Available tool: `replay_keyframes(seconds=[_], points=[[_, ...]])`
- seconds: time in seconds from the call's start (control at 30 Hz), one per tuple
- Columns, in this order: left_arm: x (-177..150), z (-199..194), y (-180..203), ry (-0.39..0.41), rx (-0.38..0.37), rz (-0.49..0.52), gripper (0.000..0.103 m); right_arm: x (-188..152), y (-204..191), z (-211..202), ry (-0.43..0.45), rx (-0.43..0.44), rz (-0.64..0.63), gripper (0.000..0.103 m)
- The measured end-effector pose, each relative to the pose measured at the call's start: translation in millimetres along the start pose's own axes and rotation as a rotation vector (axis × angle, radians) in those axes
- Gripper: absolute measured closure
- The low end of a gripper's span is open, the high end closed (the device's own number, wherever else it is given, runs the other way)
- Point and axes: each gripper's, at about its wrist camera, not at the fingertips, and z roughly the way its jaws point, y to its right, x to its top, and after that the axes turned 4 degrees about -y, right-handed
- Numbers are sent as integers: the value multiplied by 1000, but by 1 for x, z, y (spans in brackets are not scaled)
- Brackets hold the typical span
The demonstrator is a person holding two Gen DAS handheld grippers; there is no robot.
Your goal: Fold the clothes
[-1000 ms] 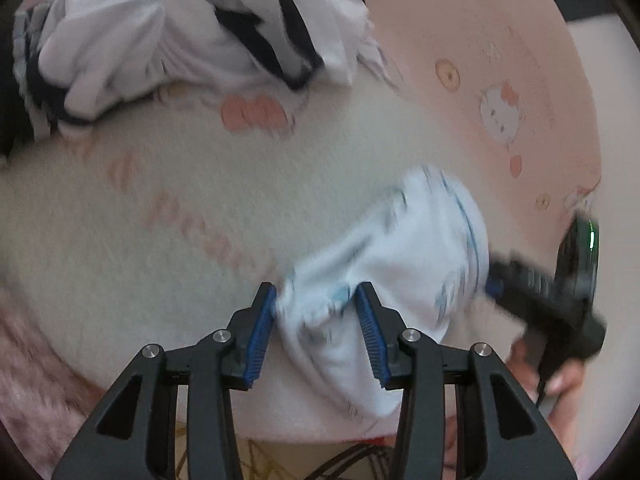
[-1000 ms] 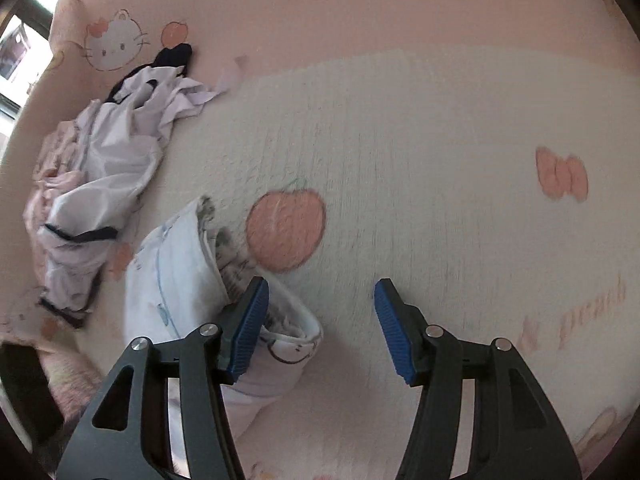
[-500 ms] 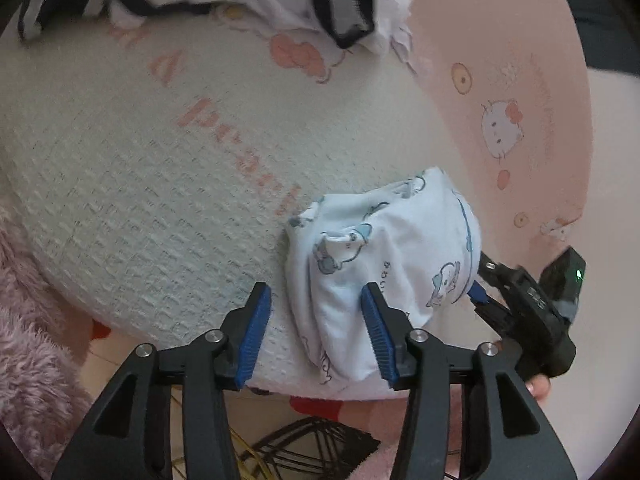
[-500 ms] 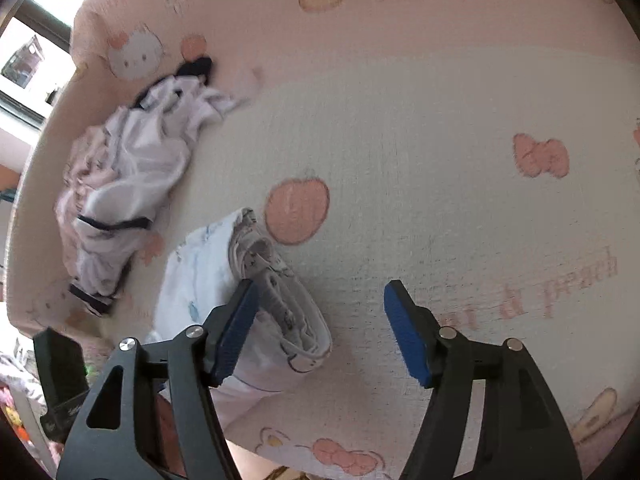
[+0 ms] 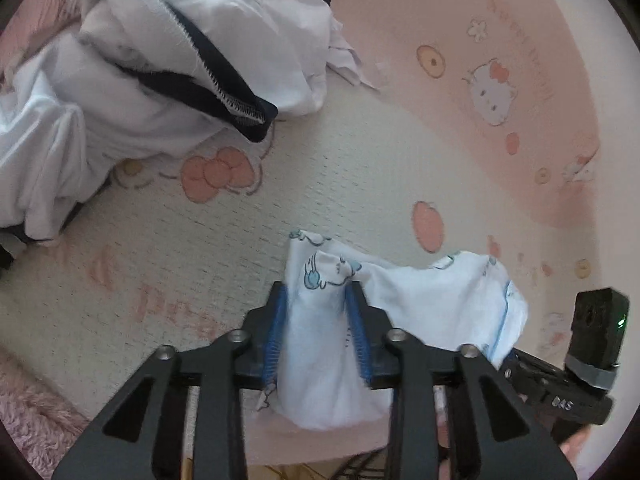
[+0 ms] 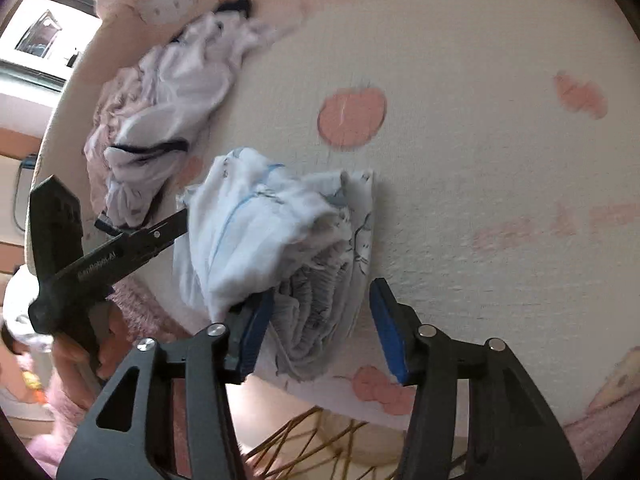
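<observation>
Since the earlier frame the small printed garment (image 5: 432,292) had been bunched up and pulled toward the near edge of the bed (image 5: 340,184). The white clothes pile (image 5: 132,92) sat unfolded at the far side. Left gripper (image 5: 316,332) had just closed its jaws, clamping the cloth. Right gripper (image 6: 320,324) jaws had narrowed too, garment between them; cannot tell if clenched. Folding looked barely started.
</observation>
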Motion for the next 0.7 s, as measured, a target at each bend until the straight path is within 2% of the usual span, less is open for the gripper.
replay_keyframes(seconds=[0.03,0.1,0.23,0.4,0.47,0.5,0.57,0.63,0.7], points=[[1,0,-2,-5,-15,-5,49,-3,2,-10,52,-24,6,40],[1,2,-5,-21,-28,-17,47,-4,5,-20,114,-7,20,31],[-7,7,-7,-28,11,3,47,0,7,-24,120,72,44,29],[-12,10,-6,-7,45,19,47,-1,3,-39,197,57,32,29],[-12,11,-6,-4,45,16,47,-4,9,-53,301,-27,58,28],[-12,11,-5,-3,46,22,47,-4,12,-58,322,-15,65,27],[-13,11,-3,-1,48,36,47,-3,9,-58,298,94,34,27],[-14,11,-1,1,50,50,47,-6,-11,-45,245,111,-54,24],[-15,12,2,-2,43,64,48,-11,-23,-22,198,-16,-110,24]])
